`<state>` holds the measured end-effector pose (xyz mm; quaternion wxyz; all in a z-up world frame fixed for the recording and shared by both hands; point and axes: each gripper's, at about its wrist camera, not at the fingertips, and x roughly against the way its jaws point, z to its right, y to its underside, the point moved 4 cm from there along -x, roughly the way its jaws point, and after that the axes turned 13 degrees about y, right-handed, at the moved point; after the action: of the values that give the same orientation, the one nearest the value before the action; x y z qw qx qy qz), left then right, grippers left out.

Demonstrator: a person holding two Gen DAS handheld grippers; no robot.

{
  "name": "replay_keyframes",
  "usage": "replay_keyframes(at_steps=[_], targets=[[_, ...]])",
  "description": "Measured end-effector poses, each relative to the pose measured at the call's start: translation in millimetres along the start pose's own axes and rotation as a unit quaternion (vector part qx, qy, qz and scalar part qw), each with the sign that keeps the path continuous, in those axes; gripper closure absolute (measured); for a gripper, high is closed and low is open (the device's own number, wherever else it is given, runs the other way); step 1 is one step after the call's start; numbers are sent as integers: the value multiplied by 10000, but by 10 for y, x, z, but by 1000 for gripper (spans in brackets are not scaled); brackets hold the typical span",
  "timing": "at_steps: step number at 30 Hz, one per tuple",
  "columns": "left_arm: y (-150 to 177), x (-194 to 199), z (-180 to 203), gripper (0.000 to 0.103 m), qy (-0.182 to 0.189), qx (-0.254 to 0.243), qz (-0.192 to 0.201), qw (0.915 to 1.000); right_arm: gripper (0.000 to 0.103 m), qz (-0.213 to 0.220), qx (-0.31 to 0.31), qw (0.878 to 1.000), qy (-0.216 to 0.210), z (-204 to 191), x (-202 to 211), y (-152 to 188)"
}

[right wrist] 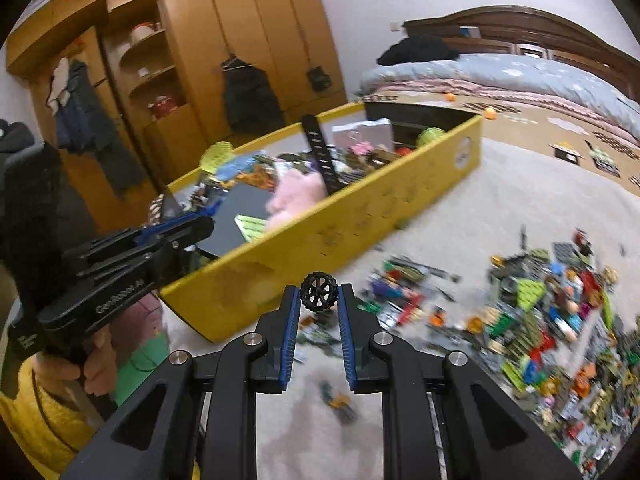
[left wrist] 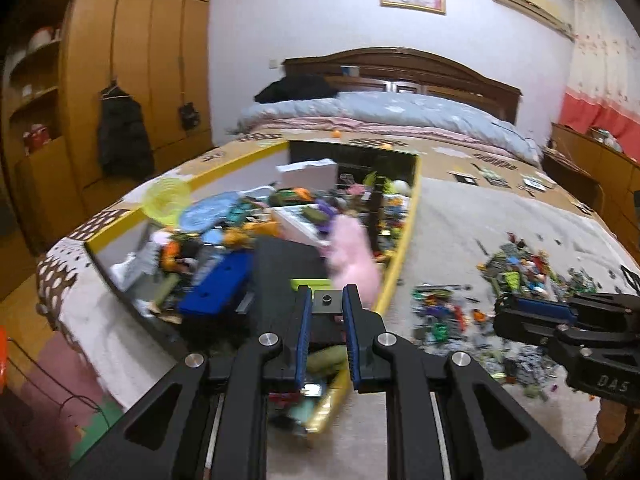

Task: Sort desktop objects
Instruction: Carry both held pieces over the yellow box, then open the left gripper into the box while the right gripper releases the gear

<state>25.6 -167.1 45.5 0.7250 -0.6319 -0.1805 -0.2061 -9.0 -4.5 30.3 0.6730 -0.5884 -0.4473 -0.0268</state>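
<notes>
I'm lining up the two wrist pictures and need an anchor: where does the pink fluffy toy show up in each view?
Left wrist view: the pink fluffy toy lies just above centre, inside the yellow box against its right wall, right behind the left tool.
Right wrist view: the same toy sits left of centre, inside the box near its long front wall.
Shared landmark: the yellow box itself; the wooden headboard also appears in both.

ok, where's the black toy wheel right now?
In the right wrist view the black toy wheel is pinched between the right hand-held gripper's fingertips, held up just in front of the yellow box, with the loose brick pile to its right.
</notes>
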Motion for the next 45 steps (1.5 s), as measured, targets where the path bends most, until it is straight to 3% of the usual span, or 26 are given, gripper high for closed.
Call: replay_keyframes(at_steps=[9, 21, 24, 28, 30, 37, 39, 45], targets=[[130, 0, -379, 88, -353, 329, -57, 9988, 83, 19, 275, 9993, -237, -349, -177, -188], [188, 10, -518, 86, -372, 623, -55, 9973, 83, -74, 456, 9983, -358, -551, -408, -300], [186, 28, -508, 78, -336, 657, -28, 9973, 83, -91, 498, 9980, -369, -598, -455, -322], [166, 60, -487, 53, -374, 656, 44, 9971, 83, -107, 549, 9977, -379, -640, -526, -353], [155, 67, -491, 47, -440, 638, 69, 9970, 83, -101, 582, 9976, -364, -653, -556, -378], [144, 63, -509, 42, -466, 700, 79, 9964, 83, -207, 682, 9966, -405, -712, -701, -455], [144, 52, -497, 39, -475, 692, 69, 9964, 75, -274, 704, 9964, -391, -733, -743, -446], [137, 82, -505, 31, -533, 772, 105, 9955, 69, -249, 595, 9972, -379, -699, -684, -457]])
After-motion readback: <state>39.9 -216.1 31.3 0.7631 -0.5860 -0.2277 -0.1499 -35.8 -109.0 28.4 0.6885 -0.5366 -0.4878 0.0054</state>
